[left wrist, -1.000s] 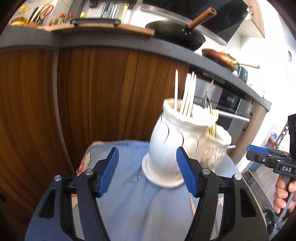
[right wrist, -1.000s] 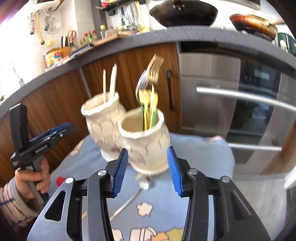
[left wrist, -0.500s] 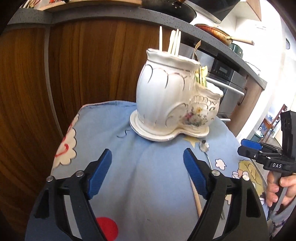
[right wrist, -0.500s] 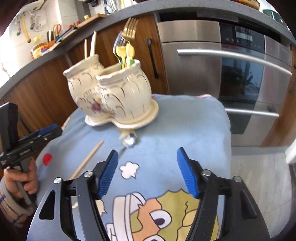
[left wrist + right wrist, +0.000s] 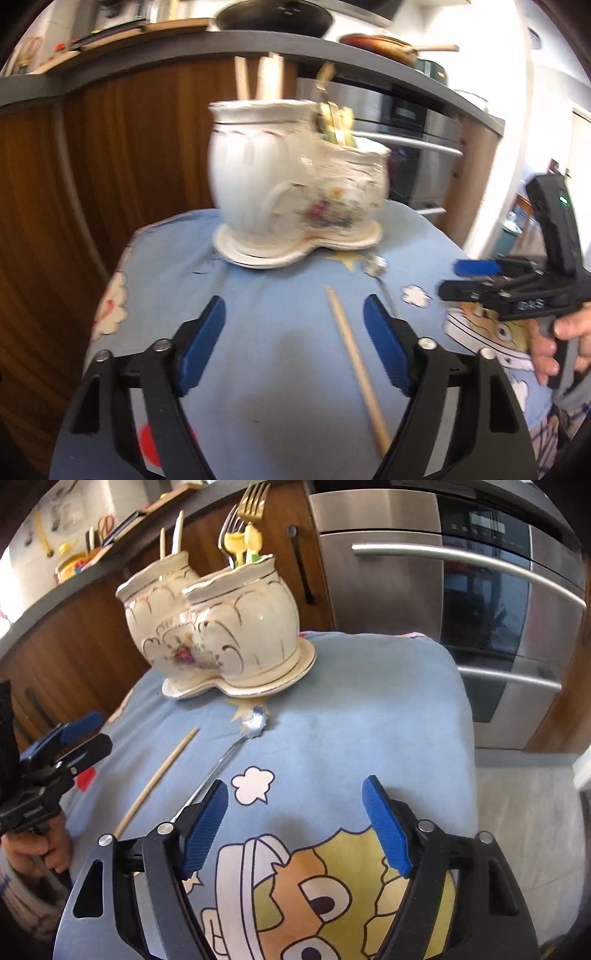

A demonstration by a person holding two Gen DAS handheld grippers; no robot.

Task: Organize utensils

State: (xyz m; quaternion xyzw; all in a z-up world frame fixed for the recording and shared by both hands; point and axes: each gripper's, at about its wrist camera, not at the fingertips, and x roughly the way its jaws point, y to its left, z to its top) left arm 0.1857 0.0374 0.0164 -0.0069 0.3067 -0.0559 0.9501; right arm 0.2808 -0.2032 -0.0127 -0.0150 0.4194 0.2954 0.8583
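Note:
A cream double-pot ceramic holder (image 5: 295, 199) (image 5: 221, 627) stands on the blue cartoon cloth (image 5: 280, 369). One pot holds wooden chopsticks (image 5: 177, 535), the other forks (image 5: 243, 528). A loose wooden chopstick (image 5: 354, 365) (image 5: 159, 775) and a metal spoon (image 5: 255, 720) (image 5: 375, 264) lie on the cloth in front of it. My left gripper (image 5: 294, 317) (image 5: 74, 738) hangs over the chopstick with jaws closing, its pads clear of the stick, which lies nearer the right finger. My right gripper (image 5: 295, 794) (image 5: 476, 280) hovers over the cloth, jaws opening with nothing between them; the spoon handle runs behind its left finger.
Brown wooden cabinet doors (image 5: 129, 155) rise behind the table. A steel oven (image 5: 461, 602) with bar handles stands to the right. Pans (image 5: 273, 14) sit on the grey counter above. The cloth's right edge (image 5: 465, 716) drops to a tiled floor. A person's hand (image 5: 565, 343) grips each tool.
A second ago each gripper had one pot of the holder between its jaws. Both have since drawn back and sunk, jaws wider, and the holder stands alone. The loose chopstick has come under the left gripper.

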